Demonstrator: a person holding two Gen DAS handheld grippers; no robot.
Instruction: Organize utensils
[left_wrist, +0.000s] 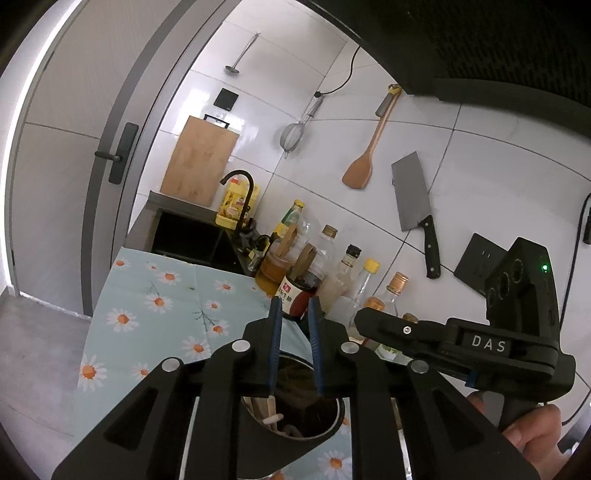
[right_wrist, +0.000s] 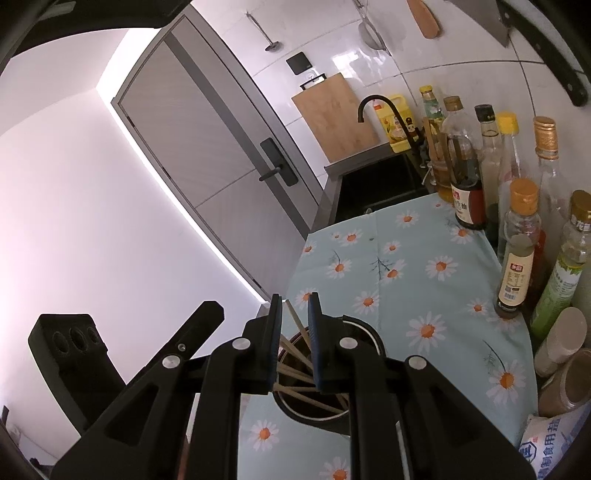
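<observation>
Both grippers hover over the metal utensil holder (right_wrist: 354, 373), the right gripper (right_wrist: 294, 306) slightly parted around chopsticks (right_wrist: 295, 321), apparently not pinching; the left gripper (left_wrist: 294, 308) is parted, empty. At two o'clock, crowded bottles (right_wrist: 517, 254) risk a knock.

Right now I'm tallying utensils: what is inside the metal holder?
The metal holder has thin wooden chopsticks fanned inside; the left view shows a wooden handle too. The holder's bottom is hidden by the grippers.
</observation>
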